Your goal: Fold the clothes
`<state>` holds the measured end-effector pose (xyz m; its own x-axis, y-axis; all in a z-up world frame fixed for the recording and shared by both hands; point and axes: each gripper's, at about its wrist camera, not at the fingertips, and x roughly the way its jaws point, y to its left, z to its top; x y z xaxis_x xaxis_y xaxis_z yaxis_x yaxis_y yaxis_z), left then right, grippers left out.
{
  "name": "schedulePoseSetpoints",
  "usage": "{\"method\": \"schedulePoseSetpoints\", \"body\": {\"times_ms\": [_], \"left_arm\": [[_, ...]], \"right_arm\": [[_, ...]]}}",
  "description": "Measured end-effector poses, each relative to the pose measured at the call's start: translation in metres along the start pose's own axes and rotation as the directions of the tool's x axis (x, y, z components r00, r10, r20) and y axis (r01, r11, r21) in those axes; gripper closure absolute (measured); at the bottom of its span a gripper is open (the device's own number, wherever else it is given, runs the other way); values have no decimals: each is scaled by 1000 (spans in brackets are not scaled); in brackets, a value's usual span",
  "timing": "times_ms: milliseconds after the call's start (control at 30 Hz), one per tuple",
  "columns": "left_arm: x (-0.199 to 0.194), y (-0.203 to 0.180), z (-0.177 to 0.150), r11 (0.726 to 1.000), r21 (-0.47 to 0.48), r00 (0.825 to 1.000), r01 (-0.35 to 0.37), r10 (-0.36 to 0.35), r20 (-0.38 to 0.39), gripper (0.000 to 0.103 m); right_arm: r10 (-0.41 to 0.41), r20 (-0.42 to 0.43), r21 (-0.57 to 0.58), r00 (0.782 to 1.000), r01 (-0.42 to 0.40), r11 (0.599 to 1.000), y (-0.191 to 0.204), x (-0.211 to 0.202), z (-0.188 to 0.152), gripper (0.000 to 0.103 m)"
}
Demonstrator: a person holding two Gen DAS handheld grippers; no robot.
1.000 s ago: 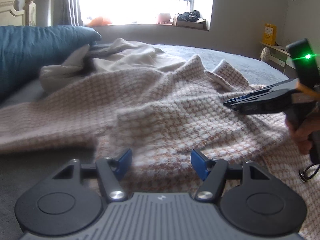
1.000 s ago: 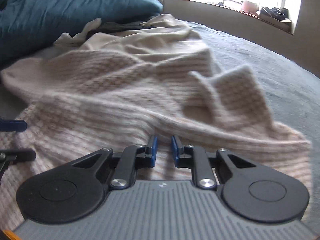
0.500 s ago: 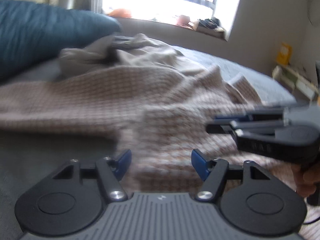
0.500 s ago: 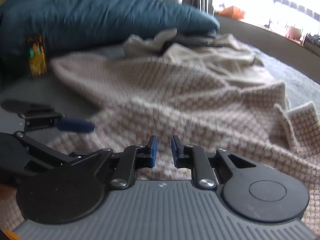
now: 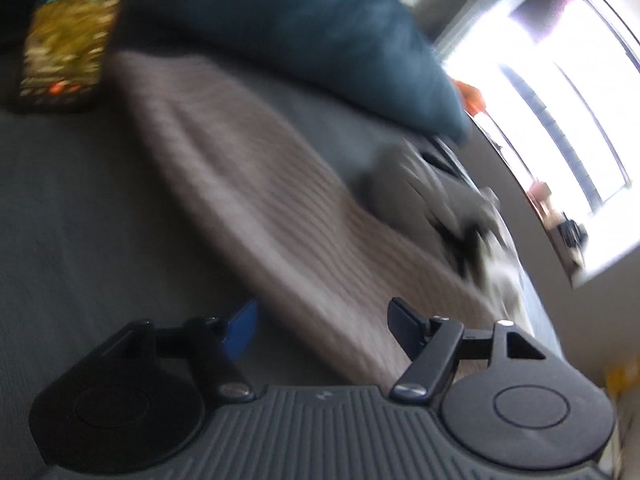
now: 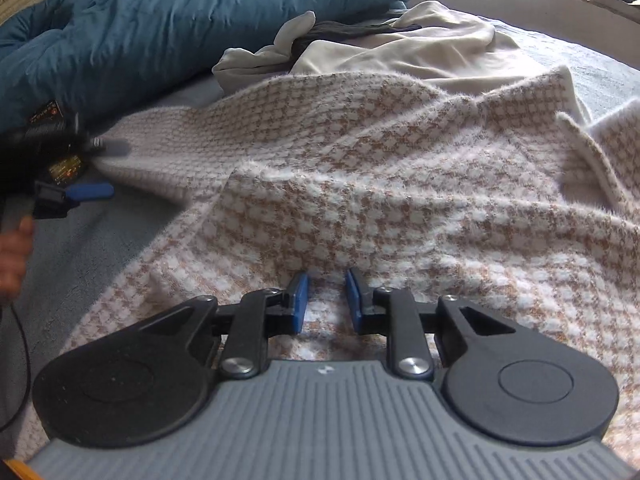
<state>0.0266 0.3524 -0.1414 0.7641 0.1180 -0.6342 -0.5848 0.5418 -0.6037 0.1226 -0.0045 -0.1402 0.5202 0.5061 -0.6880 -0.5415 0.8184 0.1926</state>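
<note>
Since the earlier frame your left gripper point(image 5: 320, 332) has swung out to the far left edge of the checked knit garment point(image 6: 400, 200) and rolled over, so its view is now tilted and blurred; before, it sat over the middle of the cloth close to your right gripper point(image 6: 323, 300). Your left tongs are released and widening: the garment's long edge runs between the two blue pads point(image 5: 240, 332) in the left wrist view, but neither pad presses on it. From the right wrist view you see the same tongs at the far left, one blue finger point(image 6: 90, 191) beside a corner of the garment, with your hand point(image 6: 14, 256) on the handle below it. Your right tongs stand just above the cloth, narrowly apart and easing wider, with fabric showing in the gap between them and no pinch on it. The garment lies spread and rumpled on the grey bed point(image 6: 80, 248), reaching ahead of and to the right of your right tongs. Beyond it sits a heap of cream clothing point(image 6: 400, 48), and behind that a blue duvet point(image 6: 160, 20). Ahead and left of your left tongs lies a dark packet with a colourful label point(image 5: 64, 40), and a bright window point(image 5: 560, 100) fills the right.
</note>
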Motion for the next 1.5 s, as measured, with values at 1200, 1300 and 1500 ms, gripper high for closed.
{"method": "schedulePoseSetpoints", "body": {"times_ms": [1200,1300,1500], "left_arm": [[-74,-177,-200,448,868,936,213,-347,-50,63],[-72,-169,-217,432,866,938,252,-330,-108,63],[-58,-160,-227,337,904,940,262,-300,-161,48]], "right_arm": [[182,-2,333,983,-171,927,-48,-10,-5,82],[250,33,457,968,-238,857,-70,-15,-16,82],[241,20,461,970,-223,859,-83,-33,-14,79]]}}
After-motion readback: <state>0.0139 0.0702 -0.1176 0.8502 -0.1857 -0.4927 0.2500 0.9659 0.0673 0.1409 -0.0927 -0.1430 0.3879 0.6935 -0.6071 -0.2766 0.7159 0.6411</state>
